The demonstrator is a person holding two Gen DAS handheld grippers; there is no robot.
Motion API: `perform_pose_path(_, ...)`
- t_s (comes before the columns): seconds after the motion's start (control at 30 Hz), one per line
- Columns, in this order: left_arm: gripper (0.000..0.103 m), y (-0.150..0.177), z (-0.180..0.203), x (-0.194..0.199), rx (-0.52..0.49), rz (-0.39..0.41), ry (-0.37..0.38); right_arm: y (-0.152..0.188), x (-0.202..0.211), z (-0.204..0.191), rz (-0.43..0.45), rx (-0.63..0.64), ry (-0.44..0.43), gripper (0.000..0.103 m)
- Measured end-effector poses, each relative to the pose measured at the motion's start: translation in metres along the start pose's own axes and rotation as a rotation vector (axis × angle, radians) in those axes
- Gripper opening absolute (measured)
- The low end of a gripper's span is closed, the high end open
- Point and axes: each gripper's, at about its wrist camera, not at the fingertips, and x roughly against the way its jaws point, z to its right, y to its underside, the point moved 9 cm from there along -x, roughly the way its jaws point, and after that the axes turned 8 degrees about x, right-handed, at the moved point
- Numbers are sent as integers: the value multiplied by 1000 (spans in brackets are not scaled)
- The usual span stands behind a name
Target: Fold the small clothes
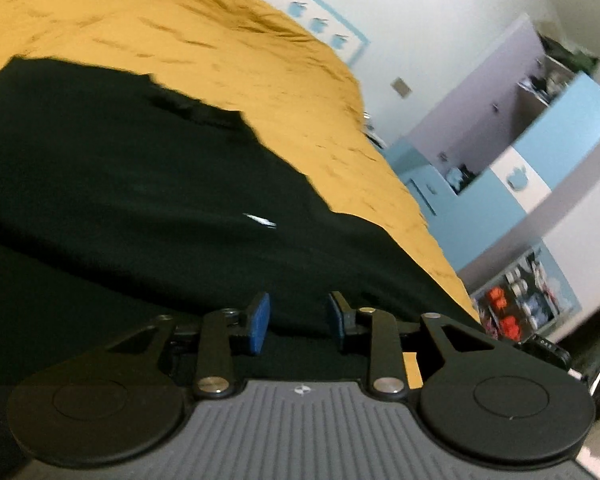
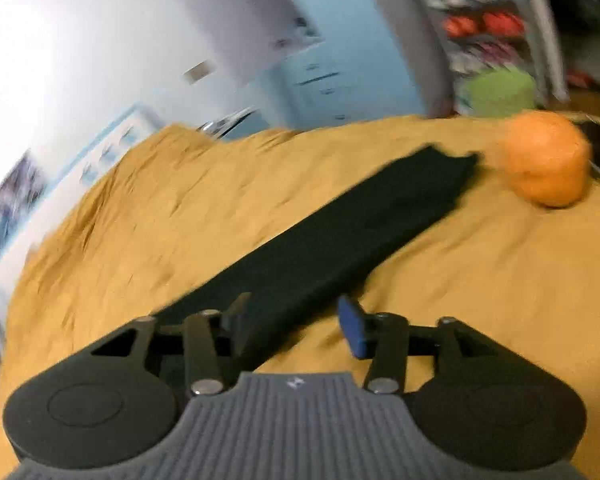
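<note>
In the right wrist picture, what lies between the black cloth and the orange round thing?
Only bare yellow cover shows there in the right wrist view. The far end of the black cloth stops just short of the orange round thing.

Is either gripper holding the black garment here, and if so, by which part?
Neither. The left gripper and the right gripper are both open above the black garment on the yellow bedspread.

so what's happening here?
A person with two handheld grippers is folding a black garment on a mustard-yellow bedspread. Both the left gripper and right gripper are open at the cloth's near edge, gripping nothing. An orange bundle lies beyond the far end.
</note>
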Motion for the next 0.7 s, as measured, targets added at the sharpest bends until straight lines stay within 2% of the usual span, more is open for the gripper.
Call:
perform_pose_path(0.1, 43, 5, 13, -16, -24, -6, -3, -16, -18, 44, 25, -115, 54, 52)
perform_pose_path(0.23, 43, 9, 23, -34, -22, -22, -20, -26, -44, 78, 9, -203, 72, 57)
perform_pose_path(0.4, 43, 21, 33, -61, -28, -63, -29, -42, -71, 87, 54, -259, 108, 68)
perform_pose_path(0.53, 43, 33, 38, -73, -37, -96, -29, -52, -83, 86, 95, -274, 153, 70)
perform_pose_path(0.6, 43, 37, 38, -77, -35, -106, -32, -57, -93, 89, 84, -265, 166, 65)
perform_pose_path(0.63, 43, 38, 39, -79, -37, -103, -36, -59, -93, 90, 88, -262, 167, 56)
perform_pose_path(0.67, 43, 38, 39, -80, -40, -96, -40, -61, -95, 91, 91, -254, 169, 42)
perform_pose_path(0.7, 43, 39, 38, -81, -43, -92, -41, -62, -97, 92, 87, -248, 177, 34)
